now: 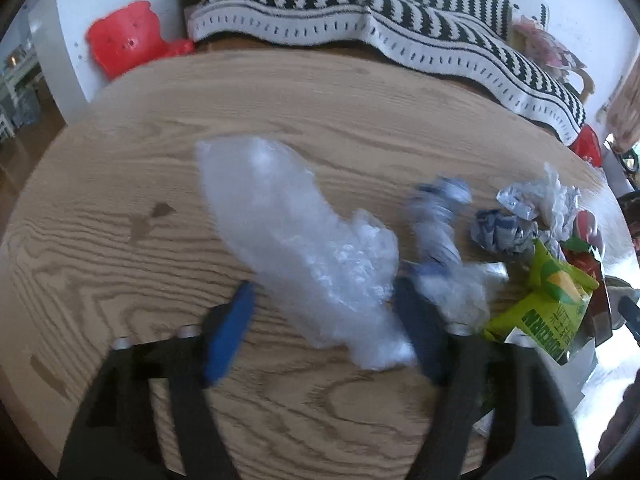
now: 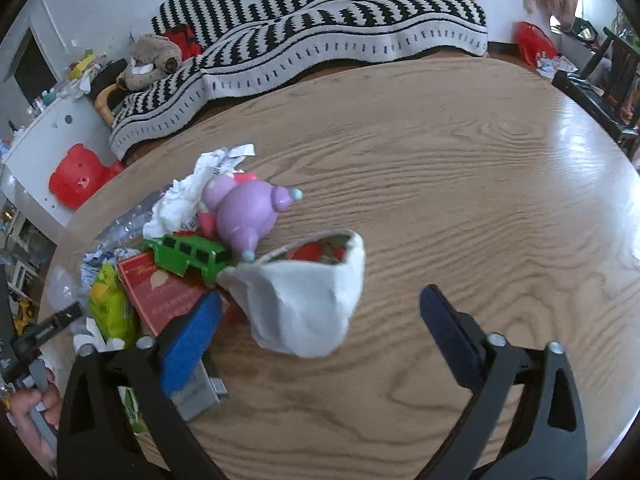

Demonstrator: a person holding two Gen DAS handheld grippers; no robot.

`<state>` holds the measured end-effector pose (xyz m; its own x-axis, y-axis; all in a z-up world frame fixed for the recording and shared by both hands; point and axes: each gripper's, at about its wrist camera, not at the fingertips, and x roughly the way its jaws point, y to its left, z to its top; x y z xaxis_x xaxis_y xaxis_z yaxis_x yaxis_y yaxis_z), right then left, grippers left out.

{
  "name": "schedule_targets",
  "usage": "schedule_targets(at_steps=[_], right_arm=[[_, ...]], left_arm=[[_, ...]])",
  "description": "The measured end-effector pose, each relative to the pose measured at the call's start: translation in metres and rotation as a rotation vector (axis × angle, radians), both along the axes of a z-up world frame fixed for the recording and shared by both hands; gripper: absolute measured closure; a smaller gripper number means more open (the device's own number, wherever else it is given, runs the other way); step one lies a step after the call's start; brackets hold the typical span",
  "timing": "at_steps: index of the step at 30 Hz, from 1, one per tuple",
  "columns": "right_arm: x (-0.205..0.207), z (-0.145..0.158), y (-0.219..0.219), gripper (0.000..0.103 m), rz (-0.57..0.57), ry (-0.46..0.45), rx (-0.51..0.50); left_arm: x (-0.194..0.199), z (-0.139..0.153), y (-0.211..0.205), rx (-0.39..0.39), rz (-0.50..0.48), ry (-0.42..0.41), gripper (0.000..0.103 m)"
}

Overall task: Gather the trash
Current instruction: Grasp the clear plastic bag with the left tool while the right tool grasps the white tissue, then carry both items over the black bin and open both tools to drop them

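In the left wrist view a clear crumpled plastic bag [image 1: 304,240] lies on the round wooden table [image 1: 160,128], reaching in between the open fingers of my left gripper [image 1: 324,320]. To its right lie a crumpled blue-white wrapper [image 1: 436,220], another blue-white wad [image 1: 500,232], clear plastic [image 1: 552,196] and a yellow-green snack bag [image 1: 548,300]. In the right wrist view my right gripper [image 2: 320,316] is open, with a white crumpled paper wrapper [image 2: 308,300] between its fingers. The yellow-green bag [image 2: 108,308] and a crumpled white paper [image 2: 188,196] lie to the left.
A purple toy [image 2: 248,212], a green toy bus [image 2: 188,256], a red card box [image 2: 164,296] and a small grey box [image 2: 200,392] sit in the pile. A black-and-white striped blanket [image 2: 320,40] covers the sofa behind the table. A red bear shape [image 1: 124,36] hangs on a white cabinet.
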<state>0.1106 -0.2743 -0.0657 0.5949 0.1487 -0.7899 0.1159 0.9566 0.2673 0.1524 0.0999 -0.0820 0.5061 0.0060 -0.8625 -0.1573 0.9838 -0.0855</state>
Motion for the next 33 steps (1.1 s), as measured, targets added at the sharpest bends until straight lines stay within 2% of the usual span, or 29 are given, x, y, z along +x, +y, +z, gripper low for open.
schedule_targets(at_steps=[1,2,3,6,10,13,17,20,23,28,33], right_arm=[[0.002,-0.001,0.002,0.025,0.009,0.005,0.000],[0.004,-0.001,0.004,0.039,0.023,0.008,0.005],[0.004,-0.002,0.005,0.045,0.029,0.004,0.009],[0.000,0.004,0.008,0.046,0.032,-0.023,-0.011],[-0.012,0.024,0.005,0.047,0.027,-0.078,-0.011],[-0.025,0.040,0.002,0.047,0.033,-0.116,-0.026],[-0.041,0.052,-0.006,0.047,0.033,-0.138,-0.036],[-0.060,0.061,-0.019,0.047,0.024,-0.151,-0.043],[-0.082,0.071,-0.036,0.047,0.008,-0.172,-0.054],[-0.139,0.094,-0.089,0.047,-0.060,-0.220,-0.074],[-0.218,0.101,-0.165,0.047,-0.188,-0.232,-0.098]], left_arm=[[-0.001,0.002,-0.002,0.004,-0.009,-0.006,0.056],[-0.001,0.003,-0.003,-0.001,-0.016,-0.006,0.067],[-0.002,0.004,-0.002,-0.018,-0.021,-0.011,0.076],[-0.005,0.011,-0.001,-0.044,-0.017,-0.014,0.085],[-0.021,0.037,-0.003,-0.055,-0.024,-0.060,0.086],[-0.033,0.058,-0.009,-0.036,-0.035,-0.111,0.086],[-0.049,0.077,-0.019,-0.034,-0.044,-0.155,0.086],[-0.059,0.091,-0.039,-0.002,-0.073,-0.203,0.086],[-0.068,0.102,-0.062,-0.004,-0.126,-0.243,0.086],[-0.081,0.112,-0.139,-0.046,-0.281,-0.283,0.086],[-0.109,0.111,-0.252,-0.112,-0.503,-0.301,0.086]])
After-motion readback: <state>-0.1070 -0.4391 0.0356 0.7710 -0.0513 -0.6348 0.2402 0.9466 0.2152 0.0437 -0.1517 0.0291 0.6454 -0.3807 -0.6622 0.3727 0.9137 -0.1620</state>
